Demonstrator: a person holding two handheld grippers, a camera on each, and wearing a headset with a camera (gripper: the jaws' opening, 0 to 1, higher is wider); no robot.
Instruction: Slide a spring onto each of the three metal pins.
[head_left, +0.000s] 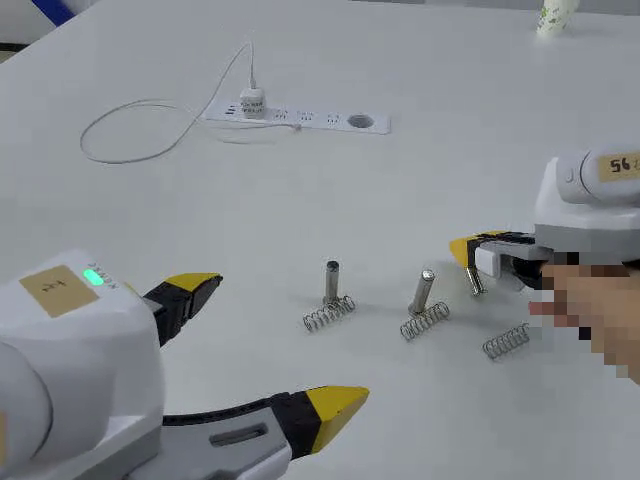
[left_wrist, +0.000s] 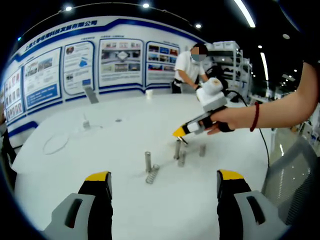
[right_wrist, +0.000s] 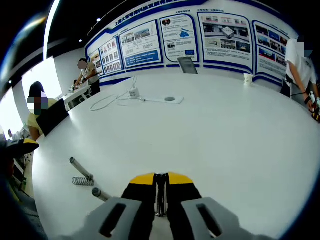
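We see bright, even light over the white desk (head_left: 420, 190) in the head view, with only faint, soft shadows and small glints on the metal pins (head_left: 332, 282). The left tongs (head_left: 288, 338), close to the lens, look slightly soft. In the left gripper view, ceiling strip lights (left_wrist: 245, 12) glare overhead. Both gripper views bend strongly toward their edges, curving the wall panels (right_wrist: 180, 35). A bright patch (right_wrist: 47, 75) in the right gripper view is blown out white.
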